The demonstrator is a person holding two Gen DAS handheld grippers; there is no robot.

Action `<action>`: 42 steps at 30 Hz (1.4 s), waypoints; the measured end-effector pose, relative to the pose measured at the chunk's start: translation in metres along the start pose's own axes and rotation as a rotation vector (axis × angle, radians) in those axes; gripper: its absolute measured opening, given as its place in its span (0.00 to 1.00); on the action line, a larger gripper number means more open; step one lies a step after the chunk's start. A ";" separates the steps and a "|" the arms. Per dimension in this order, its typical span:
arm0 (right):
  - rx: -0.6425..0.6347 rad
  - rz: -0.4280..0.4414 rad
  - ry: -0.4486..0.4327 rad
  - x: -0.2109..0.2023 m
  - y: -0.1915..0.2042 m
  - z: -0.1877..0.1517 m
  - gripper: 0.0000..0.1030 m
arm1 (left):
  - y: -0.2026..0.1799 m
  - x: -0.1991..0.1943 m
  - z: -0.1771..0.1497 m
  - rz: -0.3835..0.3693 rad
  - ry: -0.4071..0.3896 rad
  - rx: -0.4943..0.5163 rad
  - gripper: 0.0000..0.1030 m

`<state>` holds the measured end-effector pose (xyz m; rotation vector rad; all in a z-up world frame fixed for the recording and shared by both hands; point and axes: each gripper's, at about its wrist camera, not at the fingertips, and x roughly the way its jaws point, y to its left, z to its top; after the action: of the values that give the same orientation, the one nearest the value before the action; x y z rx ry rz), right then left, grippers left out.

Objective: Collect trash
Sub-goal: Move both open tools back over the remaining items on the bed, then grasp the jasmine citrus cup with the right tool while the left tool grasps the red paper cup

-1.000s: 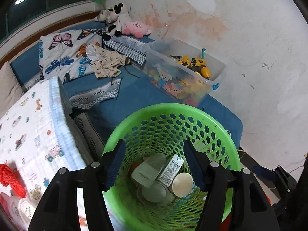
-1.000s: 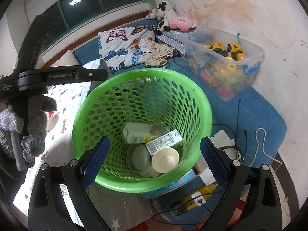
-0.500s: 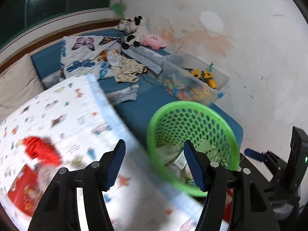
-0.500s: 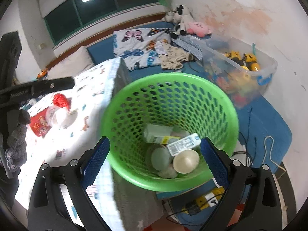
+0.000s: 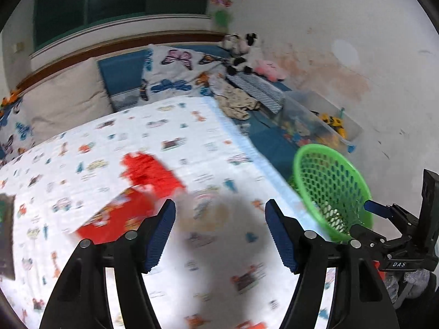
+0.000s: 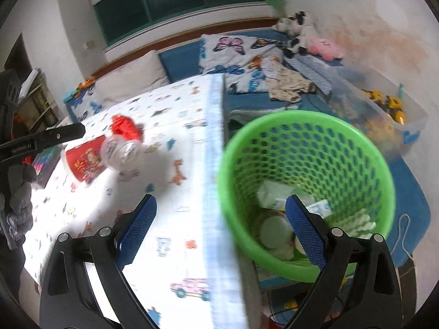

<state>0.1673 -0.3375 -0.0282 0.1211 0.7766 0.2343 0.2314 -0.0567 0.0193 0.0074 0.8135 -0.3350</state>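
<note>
A green mesh basket (image 6: 296,115) stands beside the table, with cartons (image 6: 274,194) and round lids (image 6: 271,230) in it. On the printed tablecloth (image 6: 178,109) lie a red packet (image 6: 85,161), a clear crumpled plastic cup (image 6: 120,150) and a red crumpled wrapper (image 6: 123,126). My right gripper (image 6: 221,230) stands open over the table's edge and the basket, holding nothing. My left gripper (image 5: 221,235) hovers above the cloth, jaws opening, with nothing between them. The blurred red packet (image 5: 118,219) and the red wrapper (image 5: 148,170) lie just left of it. The basket (image 5: 318,146) is to its right.
A clear bin of toys (image 6: 384,104) sits behind the basket on blue matting. A butterfly blanket (image 5: 175,68), clothes and plush toys (image 5: 241,46) lie farther back. Cables (image 6: 406,224) trail on the floor by the basket. A dark object (image 5: 5,233) lies at the table's left edge.
Both views have swung left, off the basket and onto the table. The basket now sits at the right of each view, and the red trash has come into sight.
</note>
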 end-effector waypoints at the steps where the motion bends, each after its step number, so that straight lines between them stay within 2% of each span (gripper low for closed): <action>1: -0.009 0.008 0.006 0.004 0.006 0.001 0.91 | 0.008 -0.003 -0.002 0.010 -0.003 -0.009 0.64; 12: -0.143 0.084 0.060 0.044 0.073 0.009 0.91 | 0.089 -0.028 -0.022 0.129 0.001 -0.095 0.67; 15: -0.172 0.107 0.071 0.054 0.089 0.012 0.91 | 0.103 -0.026 -0.029 0.145 0.021 -0.109 0.72; 23: -0.237 0.128 0.090 0.086 0.117 0.022 0.91 | 0.121 -0.024 -0.046 0.127 0.031 -0.135 0.73; 26: -0.254 0.132 0.102 0.100 0.124 0.027 0.87 | 0.124 -0.021 -0.053 0.114 0.043 -0.143 0.73; 34: -0.305 0.124 0.134 0.133 0.137 0.033 0.86 | 0.124 -0.004 -0.064 0.046 0.059 -0.185 0.66; 42: -0.315 0.115 0.143 0.153 0.142 0.038 0.85 | 0.125 0.017 -0.060 -0.013 0.062 -0.235 0.62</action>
<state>0.2760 -0.1620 -0.0771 -0.1505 0.8658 0.4751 0.2369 0.0647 -0.0495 -0.2083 0.9105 -0.2503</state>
